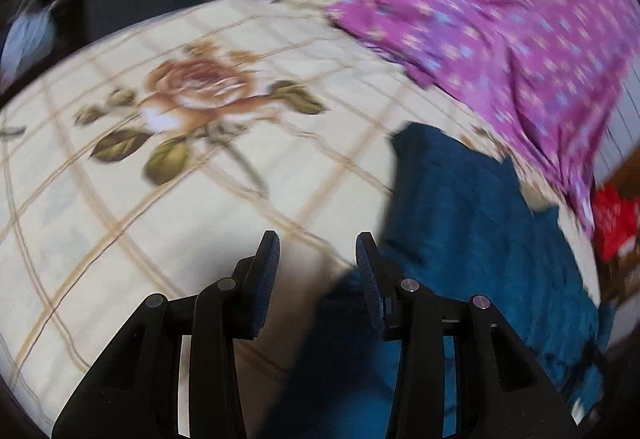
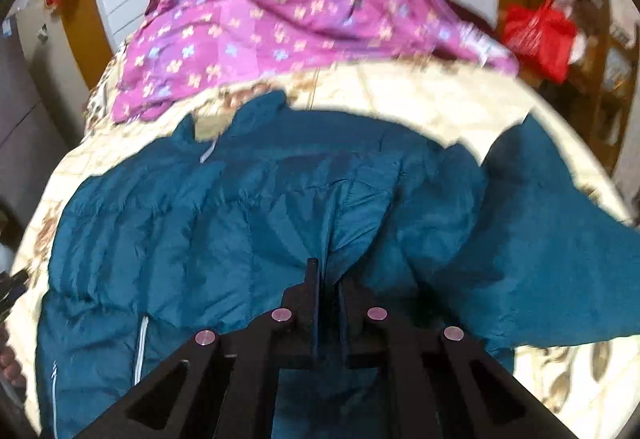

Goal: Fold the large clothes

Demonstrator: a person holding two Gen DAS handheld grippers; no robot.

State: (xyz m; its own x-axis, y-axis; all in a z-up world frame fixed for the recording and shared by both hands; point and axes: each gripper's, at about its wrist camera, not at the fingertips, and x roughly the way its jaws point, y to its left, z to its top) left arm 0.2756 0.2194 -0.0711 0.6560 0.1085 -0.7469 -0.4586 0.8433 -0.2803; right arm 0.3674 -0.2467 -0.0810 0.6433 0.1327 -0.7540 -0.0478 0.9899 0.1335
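A teal puffer jacket lies spread on a cream bedspread with rose print. My right gripper is shut on a fold of the jacket near its middle, fabric bunched between the fingers. In the left wrist view the jacket's edge lies at the right. My left gripper is open and empty, hovering above the bedspread just left of the jacket's edge.
A purple flowered cloth lies across the far side of the bed, and it also shows in the left wrist view. A red bag sits beyond the bed at the right. The bed's edge curves at the left.
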